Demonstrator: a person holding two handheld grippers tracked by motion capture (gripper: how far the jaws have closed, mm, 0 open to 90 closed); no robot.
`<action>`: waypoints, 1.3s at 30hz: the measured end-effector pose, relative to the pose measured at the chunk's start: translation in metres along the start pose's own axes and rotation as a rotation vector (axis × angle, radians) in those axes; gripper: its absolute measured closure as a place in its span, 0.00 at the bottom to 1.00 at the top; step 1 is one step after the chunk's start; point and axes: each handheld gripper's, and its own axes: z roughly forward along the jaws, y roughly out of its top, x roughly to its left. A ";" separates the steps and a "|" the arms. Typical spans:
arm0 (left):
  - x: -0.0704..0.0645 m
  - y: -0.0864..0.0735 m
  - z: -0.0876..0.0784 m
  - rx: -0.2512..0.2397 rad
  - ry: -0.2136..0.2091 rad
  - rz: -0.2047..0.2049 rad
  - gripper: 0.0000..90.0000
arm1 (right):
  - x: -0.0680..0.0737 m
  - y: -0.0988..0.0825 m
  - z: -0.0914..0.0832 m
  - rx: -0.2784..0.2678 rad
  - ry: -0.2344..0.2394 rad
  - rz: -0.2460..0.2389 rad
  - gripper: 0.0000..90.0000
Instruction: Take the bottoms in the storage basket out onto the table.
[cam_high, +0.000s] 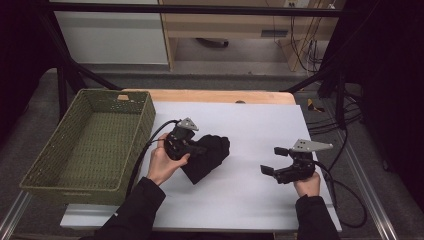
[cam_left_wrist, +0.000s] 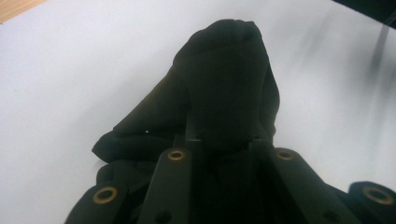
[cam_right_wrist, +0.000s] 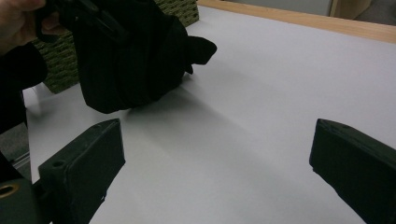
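Black cloth (cam_high: 210, 157) bunched on white sheet (cam_high: 240, 200), just right of green basket (cam_high: 87, 145), not in it. Left gripper (cam_high: 199, 149) clamped on cloth w/ jaws narrow; in left gripper view fabric wraps between and over both jaws. Lower corner of cloth looks to touch sheet, rest lifted slightly, seen from right gripper view. Right gripper (cam_high: 270, 161) well right of basket, apart from cloth, jaws wide, nothing between.

Risks, judged from layout:
- Grip prob. on a fold only, not full bundle → layers could slide out mid-lift, esp. w/ loose corner hanging below.
- Dangling part could catch on basket's near wall if carried low → drape over rim instead of landing inside, or nudge basket toward table edge (already overhangs left side).
- Dragging corner across sheet could wrinkle or shift sheet.
- Left cable (cam_high: 145, 150) runs close by basket wall → possible snag on swing left.
- Fabric covering jaws hides contact; hard to confirm clean release later, cloth may cling.
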 end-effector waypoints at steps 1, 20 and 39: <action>0.000 -0.001 0.002 0.005 0.001 0.003 0.86 | 0.000 0.000 0.000 0.000 0.000 -0.002 0.04; -0.003 -0.005 0.016 0.021 0.018 0.001 0.60 | 0.000 0.000 0.000 -0.001 0.003 0.001 0.04; -0.013 -0.002 -0.011 -0.037 0.084 -0.015 0.10 | 0.000 0.000 -0.001 -0.003 0.005 0.000 0.04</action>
